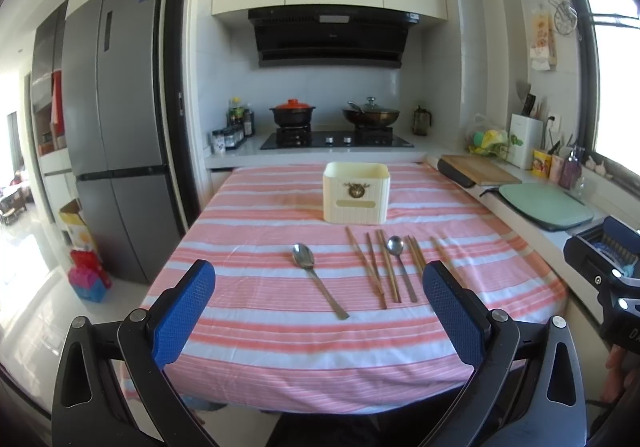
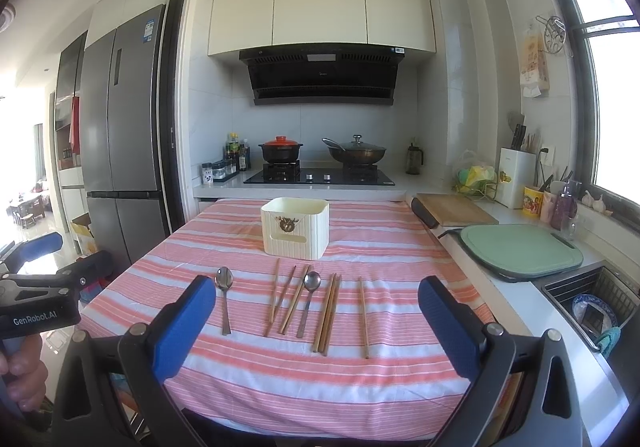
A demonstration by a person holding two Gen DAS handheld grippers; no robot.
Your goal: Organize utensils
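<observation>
A cream utensil holder (image 1: 356, 193) (image 2: 295, 229) stands at the far middle of the pink striped tablecloth (image 1: 260, 343) (image 2: 260, 371). In front of it lie two metal spoons, one apart at the left (image 1: 318, 279) (image 2: 225, 301), one (image 1: 401, 267) (image 2: 308, 301) among several wooden chopsticks (image 1: 374, 271) (image 2: 328, 313). My left gripper (image 1: 320, 319) hovers open over the near table edge, empty. My right gripper (image 2: 318, 327) is also open and empty, held at the same near edge. All the utensils lie beyond both sets of blue fingertips (image 1: 184, 311) (image 2: 448, 323).
Behind the table runs a counter with a gas stove (image 1: 336, 139), a red-lidded pot and a wok. A wooden board (image 2: 452, 209), a green board (image 2: 520, 249) and a sink basket (image 2: 596, 307) line the right counter. A grey fridge (image 1: 116, 119) stands left.
</observation>
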